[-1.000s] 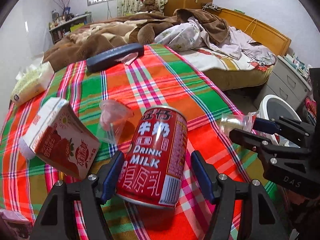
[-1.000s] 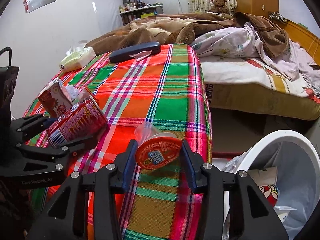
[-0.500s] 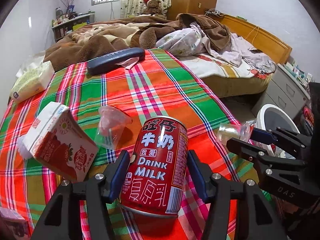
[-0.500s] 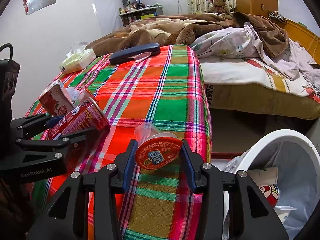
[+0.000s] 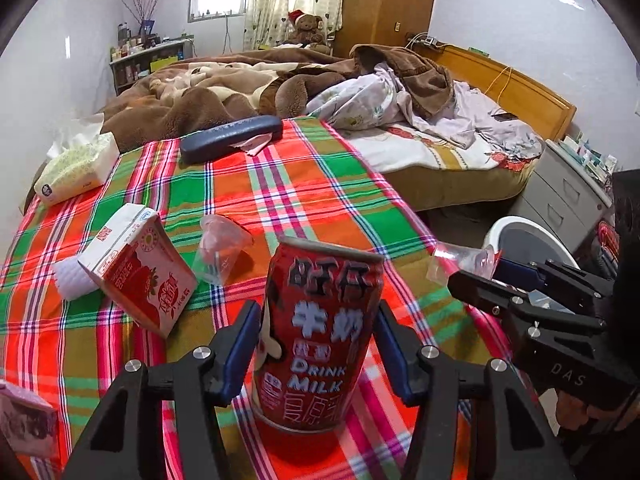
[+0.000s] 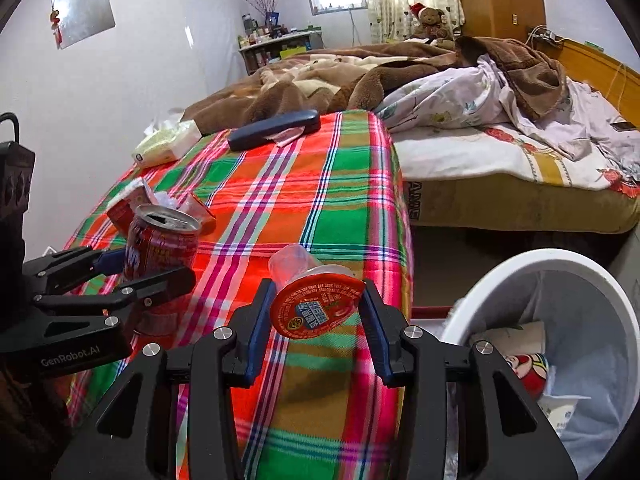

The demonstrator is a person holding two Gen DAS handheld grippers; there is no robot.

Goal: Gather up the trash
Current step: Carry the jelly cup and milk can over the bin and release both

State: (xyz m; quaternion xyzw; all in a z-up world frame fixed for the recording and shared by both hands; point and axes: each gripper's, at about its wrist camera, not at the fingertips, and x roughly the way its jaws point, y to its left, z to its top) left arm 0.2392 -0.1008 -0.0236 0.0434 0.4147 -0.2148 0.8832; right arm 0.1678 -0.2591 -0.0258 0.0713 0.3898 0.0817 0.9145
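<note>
A red milk can (image 5: 320, 340) stands nearly upright between the blue pads of my left gripper (image 5: 318, 320), whose jaws are closing and press on both its sides just above the plaid cloth (image 5: 300, 184). In the right wrist view the same can (image 6: 160, 240) shows its open top. My right gripper (image 6: 318, 300) is shut on a clear plastic cup with a red foil lid (image 6: 316, 308), held over the table's near right edge. A white bin (image 6: 500, 264) with trash inside stands on the floor to the right.
On the cloth lie a strawberry milk carton (image 5: 136, 272), a clear empty cup (image 5: 220, 248), a tissue pack (image 5: 76, 168) and a dark case (image 5: 230, 134). An unmade bed (image 5: 400, 120) fills the space behind. A grey drawer unit (image 5: 568, 196) stands right of the bin.
The left jaws closed in on the milk can, which tipped more upright and rose a little. The right gripper with the lidded cup also rose slightly.
</note>
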